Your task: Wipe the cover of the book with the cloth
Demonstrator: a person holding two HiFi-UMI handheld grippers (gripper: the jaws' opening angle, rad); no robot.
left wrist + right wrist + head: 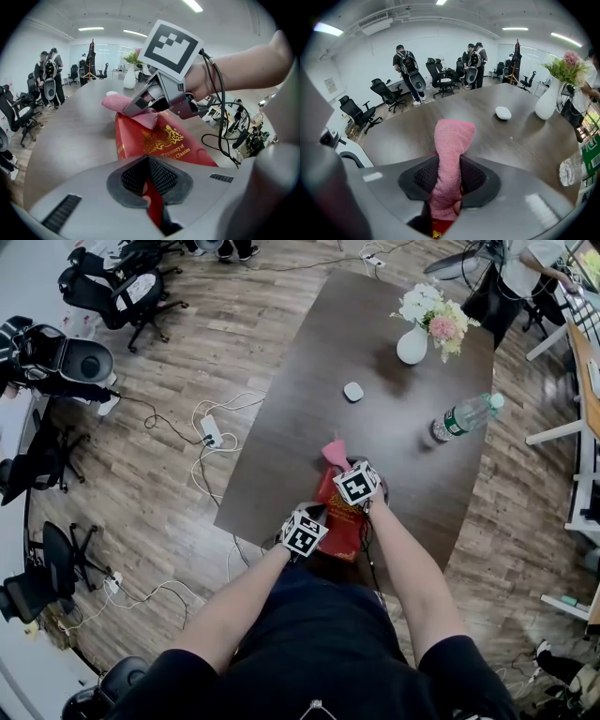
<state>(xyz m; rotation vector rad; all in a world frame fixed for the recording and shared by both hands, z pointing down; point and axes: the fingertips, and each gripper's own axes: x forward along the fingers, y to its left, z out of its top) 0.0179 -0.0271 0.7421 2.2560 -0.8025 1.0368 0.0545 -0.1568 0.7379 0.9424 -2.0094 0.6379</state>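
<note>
Left claw (149, 183) on red, gilt-crested book (140, 143)

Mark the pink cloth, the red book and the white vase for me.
pink cloth (453, 140), right gripper view, on the folded end beyond the jaws.
red book (161, 140), left gripper view, on the gold crest of its cover.
white vase (412, 346), head view, on its belly.

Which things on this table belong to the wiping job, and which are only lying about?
For the job: red book in the left gripper; pink cloth in the right gripper.
Lying about: white vase of flowers; plastic water bottle; small white round object.
</note>
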